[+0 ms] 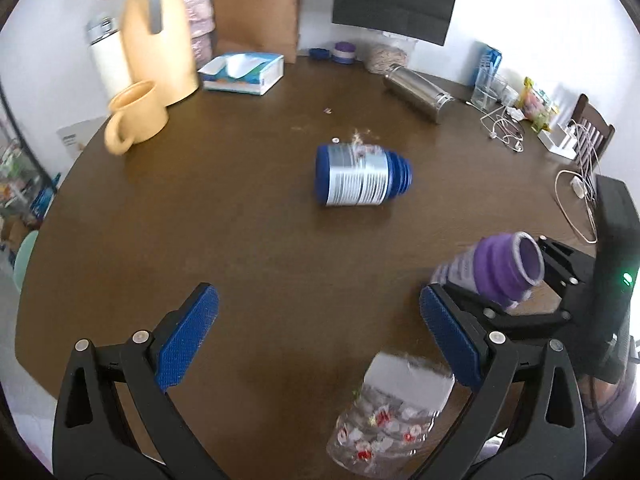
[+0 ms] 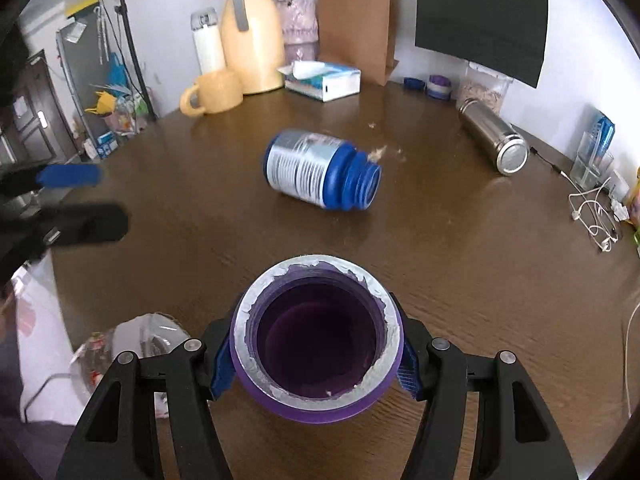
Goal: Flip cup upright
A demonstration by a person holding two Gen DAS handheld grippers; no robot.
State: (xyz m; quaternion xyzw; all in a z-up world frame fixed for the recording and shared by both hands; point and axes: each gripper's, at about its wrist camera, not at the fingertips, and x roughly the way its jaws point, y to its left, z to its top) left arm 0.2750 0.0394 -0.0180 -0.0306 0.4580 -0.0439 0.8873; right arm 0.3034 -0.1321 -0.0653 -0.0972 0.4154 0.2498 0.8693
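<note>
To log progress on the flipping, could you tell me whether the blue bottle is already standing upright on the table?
No, the blue bottle lies on its side on the table.

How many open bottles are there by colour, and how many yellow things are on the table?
Purple bottle, held in the right gripper: 1
Blue bottle, lying on its side: 1
Yellow mug: 1
Yellow jug: 1
Total: 4
</note>
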